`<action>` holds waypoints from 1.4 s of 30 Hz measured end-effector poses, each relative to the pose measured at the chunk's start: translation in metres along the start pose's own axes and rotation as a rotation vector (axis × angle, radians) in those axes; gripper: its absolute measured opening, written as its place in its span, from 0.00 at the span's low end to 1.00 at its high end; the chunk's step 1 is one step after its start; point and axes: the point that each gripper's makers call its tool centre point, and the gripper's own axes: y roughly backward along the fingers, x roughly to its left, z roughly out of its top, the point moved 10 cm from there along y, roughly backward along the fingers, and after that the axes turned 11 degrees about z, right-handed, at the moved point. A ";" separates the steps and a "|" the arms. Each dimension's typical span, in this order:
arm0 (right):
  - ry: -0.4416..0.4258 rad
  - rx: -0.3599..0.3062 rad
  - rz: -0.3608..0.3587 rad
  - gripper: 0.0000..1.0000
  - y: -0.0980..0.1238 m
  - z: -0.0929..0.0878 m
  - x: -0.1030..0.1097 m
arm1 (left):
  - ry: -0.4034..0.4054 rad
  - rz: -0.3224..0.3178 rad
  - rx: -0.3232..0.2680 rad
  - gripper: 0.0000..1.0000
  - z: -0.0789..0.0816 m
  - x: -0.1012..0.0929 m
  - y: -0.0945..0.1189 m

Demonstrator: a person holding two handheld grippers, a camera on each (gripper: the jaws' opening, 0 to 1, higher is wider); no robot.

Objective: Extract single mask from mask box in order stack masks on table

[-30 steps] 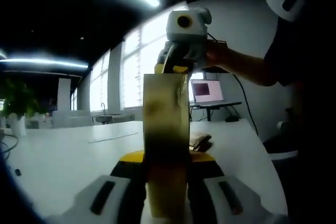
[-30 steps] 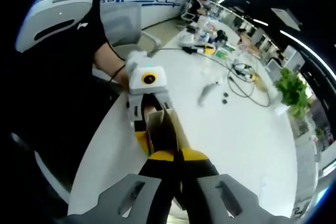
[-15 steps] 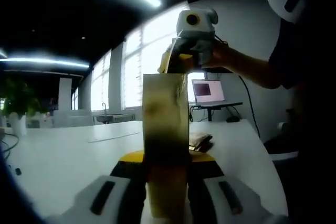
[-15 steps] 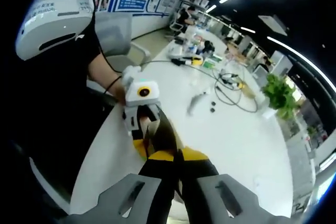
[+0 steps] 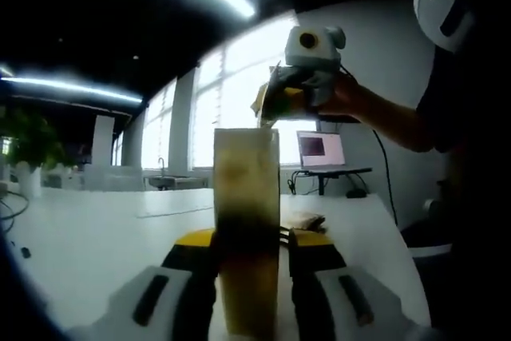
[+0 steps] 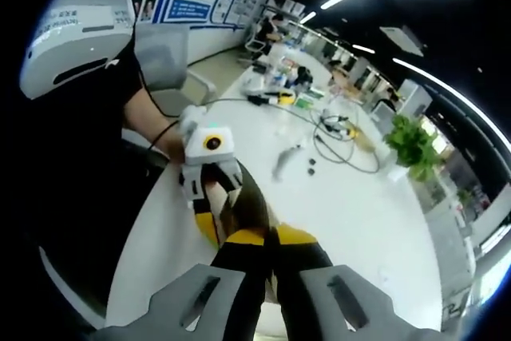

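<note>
in the left gripper view, a potted plant point(image 5: 30, 143) stands at the far left edge beyond the white table point(image 5: 96, 237), with bright windows point(image 5: 231, 109) behind. in the middle, the left gripper point(image 5: 247, 257) holds the mask box point(image 5: 246, 221) upright between its yellow and black jaws, which press against the box's two sides; the box is a tall tan carton, dark lower down, and it hides the fingertips. above and just right of the box's top, the right gripper point(image 5: 279, 101) hangs in the air in the person's hand point(image 5: 347, 97), apart from the box, with something yellowish at its tip; whether that is a mask or the jaw itself cannot be told. lower right, a small flat stack of masks point(image 5: 303, 220) lies on the table behind the box, and a laptop point(image 5: 319, 149) with a lit screen sits on a stand further back. in the right gripper view, the person's dark sleeve and arm point(image 6: 120, 117) fill the left side, leading to the left gripper point(image 6: 209, 189), which grips the mask box point(image 6: 243, 201) seen from above at an angle. the right gripper's point(image 6: 267, 249) own jaws rise from the bottom, drawn close together with only a thin slit between them; whether a mask is pinched in that slit cannot be told. to the right, the white table point(image 6: 359, 221) carries tangled cables point(image 6: 339, 129) and small items, and a green plant point(image 6: 411, 137) stands near the far right edge.
</note>
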 end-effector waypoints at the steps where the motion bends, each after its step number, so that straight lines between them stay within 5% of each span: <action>1: 0.003 0.002 -0.001 0.00 0.000 0.000 0.000 | 0.001 0.001 -0.004 0.38 0.000 0.000 0.000; 20: 0.003 -0.036 -0.077 0.00 0.013 0.007 0.001 | -0.014 0.015 -0.032 0.30 0.003 0.000 0.002; 42: 0.019 -0.193 -0.358 0.00 0.059 0.015 0.012 | -0.008 0.018 -0.030 0.30 0.003 0.001 0.001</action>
